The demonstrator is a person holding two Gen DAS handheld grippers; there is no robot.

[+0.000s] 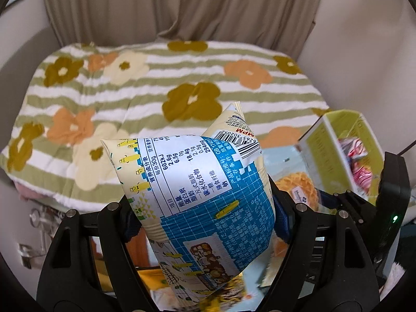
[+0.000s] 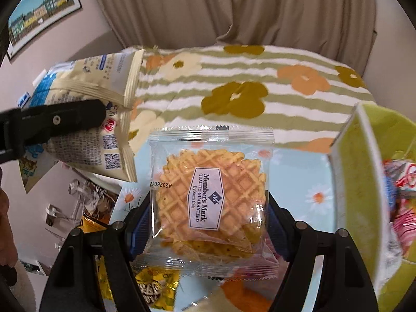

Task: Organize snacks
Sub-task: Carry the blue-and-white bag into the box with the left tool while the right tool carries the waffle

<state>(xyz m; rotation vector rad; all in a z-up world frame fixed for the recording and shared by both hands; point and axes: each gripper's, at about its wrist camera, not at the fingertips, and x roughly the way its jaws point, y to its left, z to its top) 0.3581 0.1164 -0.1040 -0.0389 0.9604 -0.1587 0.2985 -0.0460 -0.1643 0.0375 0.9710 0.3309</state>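
My left gripper is shut on a puffy blue and cream snack bag, held in the air; the bag also shows at the left of the right wrist view. My right gripper is shut on a clear packet of waffle crisps labelled Member's Mark; the packet shows to the right in the left wrist view. A light green box stands at the right with red and white wrapped snacks inside; it also shows in the left wrist view.
A bed with a green-striped flowered blanket lies ahead, with a beige curtain behind. A light blue daisy-print surface lies below the grippers. A yellow snack packet lies on it near the front.
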